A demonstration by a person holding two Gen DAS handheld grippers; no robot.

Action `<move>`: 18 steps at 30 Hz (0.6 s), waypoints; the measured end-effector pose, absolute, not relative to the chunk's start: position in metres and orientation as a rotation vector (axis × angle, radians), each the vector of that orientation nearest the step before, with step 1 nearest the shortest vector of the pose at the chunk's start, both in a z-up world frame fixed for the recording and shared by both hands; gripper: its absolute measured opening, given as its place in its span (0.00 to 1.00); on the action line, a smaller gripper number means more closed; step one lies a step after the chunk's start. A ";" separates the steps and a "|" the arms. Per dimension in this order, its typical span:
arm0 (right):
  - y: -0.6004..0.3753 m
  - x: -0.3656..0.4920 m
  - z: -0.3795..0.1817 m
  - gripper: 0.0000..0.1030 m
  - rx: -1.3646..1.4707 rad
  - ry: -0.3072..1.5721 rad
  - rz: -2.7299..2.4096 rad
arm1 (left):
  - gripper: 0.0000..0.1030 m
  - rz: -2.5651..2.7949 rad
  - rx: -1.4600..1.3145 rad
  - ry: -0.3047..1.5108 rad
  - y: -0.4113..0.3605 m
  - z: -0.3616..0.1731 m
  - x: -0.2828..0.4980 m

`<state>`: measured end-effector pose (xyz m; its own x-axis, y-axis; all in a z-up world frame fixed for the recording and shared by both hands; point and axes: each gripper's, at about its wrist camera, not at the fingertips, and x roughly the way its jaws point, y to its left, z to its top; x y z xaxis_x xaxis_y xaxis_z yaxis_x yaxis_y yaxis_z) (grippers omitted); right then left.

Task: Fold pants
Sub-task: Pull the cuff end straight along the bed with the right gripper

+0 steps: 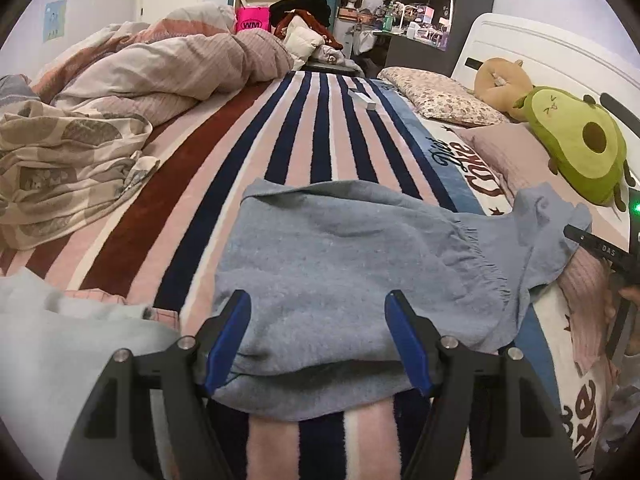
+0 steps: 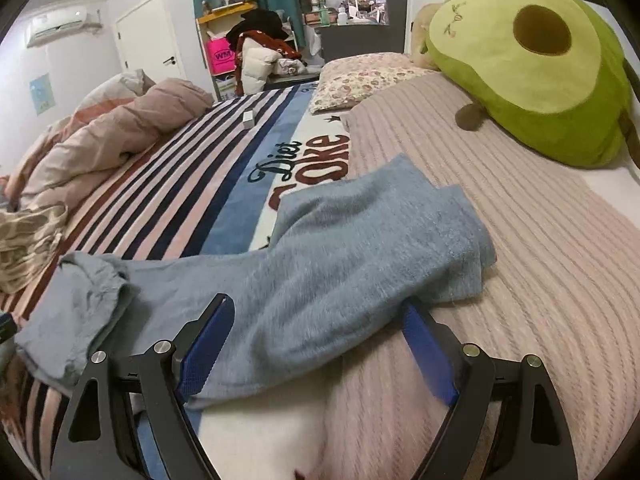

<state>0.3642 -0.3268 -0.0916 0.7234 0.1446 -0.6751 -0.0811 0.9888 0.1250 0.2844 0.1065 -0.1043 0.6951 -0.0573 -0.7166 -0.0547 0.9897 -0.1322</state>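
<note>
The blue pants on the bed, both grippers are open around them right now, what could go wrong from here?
1. The left gripper straddles a thick, doubled edge of the blue pants; closing there may catch only the top layer.
2. The right gripper sits over the leg, whose two ends lie uneven, so the fold could come out skewed.
3. The pants straddle the striped blanket and pink ribbed pillow; the fingers might pinch the bedding too.

My left gripper (image 1: 318,336) has matte black angular arms with triangular cut-outs, silver round screws at the pivots, and bright blue ribbed pads (image 1: 228,344) lining the fingers. My right gripper (image 2: 318,344) matches: black frame, silver screws, blue textured pads (image 2: 206,346).
</note>
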 end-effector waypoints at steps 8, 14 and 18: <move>-0.319 0.397 -0.099 0.03 0.082 0.762 0.120 | 0.64 0.005 -0.154 0.800 0.110 -0.106 0.286; -0.332 0.361 -0.066 0.03 0.080 0.623 0.091 | 0.64 -0.011 -0.157 0.789 0.109 -0.100 0.280; -0.343 0.347 -0.059 0.03 0.117 0.651 0.114 | 0.64 -0.018 -0.161 0.776 0.107 -0.095 0.275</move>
